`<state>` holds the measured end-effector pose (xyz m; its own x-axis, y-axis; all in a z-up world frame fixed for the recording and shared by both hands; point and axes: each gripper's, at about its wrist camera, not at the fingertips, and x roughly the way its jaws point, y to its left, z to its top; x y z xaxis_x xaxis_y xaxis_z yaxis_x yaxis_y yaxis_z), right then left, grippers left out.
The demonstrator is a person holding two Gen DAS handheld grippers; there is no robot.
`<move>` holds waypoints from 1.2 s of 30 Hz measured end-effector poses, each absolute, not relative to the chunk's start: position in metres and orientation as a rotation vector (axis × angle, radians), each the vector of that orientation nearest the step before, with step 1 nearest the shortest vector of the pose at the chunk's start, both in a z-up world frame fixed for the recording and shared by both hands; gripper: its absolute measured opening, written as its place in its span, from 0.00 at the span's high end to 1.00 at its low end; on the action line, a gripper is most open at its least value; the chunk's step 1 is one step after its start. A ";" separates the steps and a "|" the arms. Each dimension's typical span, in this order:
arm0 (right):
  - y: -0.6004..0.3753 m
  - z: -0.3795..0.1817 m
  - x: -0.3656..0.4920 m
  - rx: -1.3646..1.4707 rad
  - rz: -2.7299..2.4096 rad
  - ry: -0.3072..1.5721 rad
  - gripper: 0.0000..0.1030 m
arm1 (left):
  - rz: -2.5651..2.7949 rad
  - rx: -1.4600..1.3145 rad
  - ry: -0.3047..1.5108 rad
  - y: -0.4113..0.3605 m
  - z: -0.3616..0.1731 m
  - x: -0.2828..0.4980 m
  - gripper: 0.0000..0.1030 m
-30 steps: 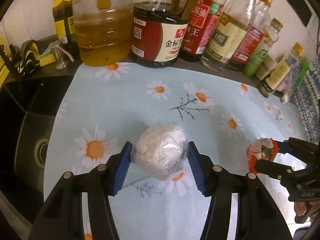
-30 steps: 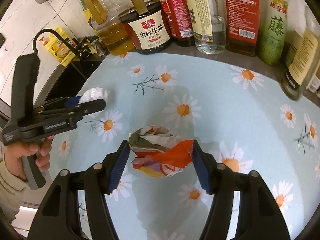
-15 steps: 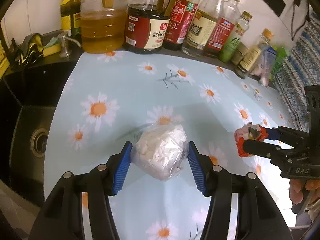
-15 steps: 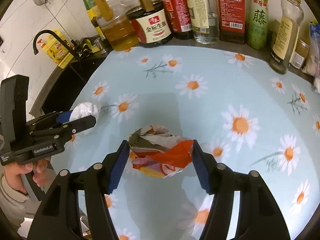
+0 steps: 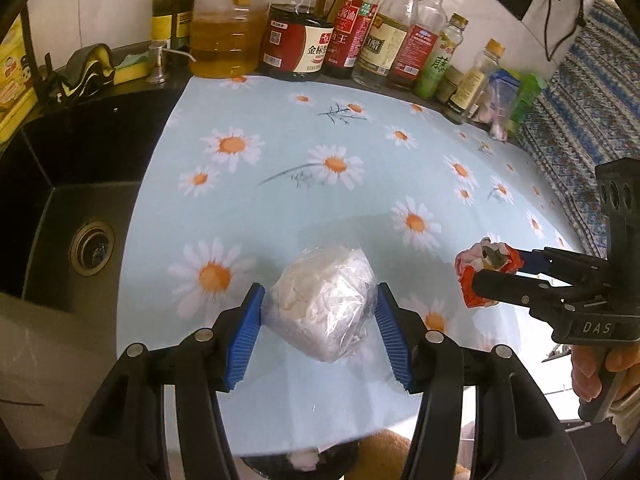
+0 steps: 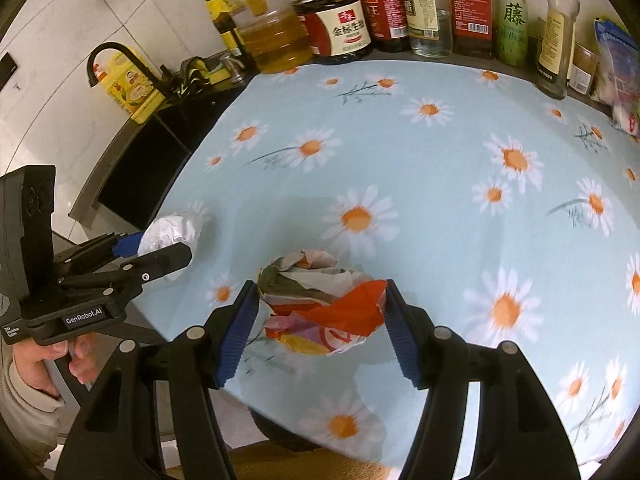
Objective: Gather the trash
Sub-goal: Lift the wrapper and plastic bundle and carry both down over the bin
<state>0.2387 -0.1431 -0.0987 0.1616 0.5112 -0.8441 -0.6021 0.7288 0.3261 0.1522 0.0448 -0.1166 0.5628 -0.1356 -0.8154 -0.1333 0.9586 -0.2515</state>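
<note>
The left gripper was tilted steeply downward over the near edge of the daisy-print tablecloth, its blue pads part-way open and pressed against both sides of a white plastic-wrapped wad, which was held clear of the cloth. The right gripper was angled down likewise, its jaws clamped at mid-width on a crumpled red and orange wrapper, also lifted off the surface. Each tool was gripped by a hand on its handle; the left hand, in a pale sleeve, was seen below the black body. The two grippers were held side by side, near each other but apart. A black sink lay to the left of the cloth. A row of oil and sauce bottles stood along the far edge by the wall. Nothing was seen between the grippers and the cloth's near edge.
</note>
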 end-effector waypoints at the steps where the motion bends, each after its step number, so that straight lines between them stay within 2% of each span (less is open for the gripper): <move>1: -0.143 -0.098 0.232 -0.088 0.795 1.162 0.39 | -0.009 -0.301 0.976 0.045 -0.116 0.145 0.48; 23: -0.139 -0.109 0.124 -0.060 0.892 1.194 0.39 | -0.102 -0.362 0.990 0.033 -0.138 0.032 0.48; 36: -0.142 -0.151 0.090 -0.034 0.901 1.334 0.39 | -0.105 -0.446 1.165 0.025 -0.220 -0.019 0.48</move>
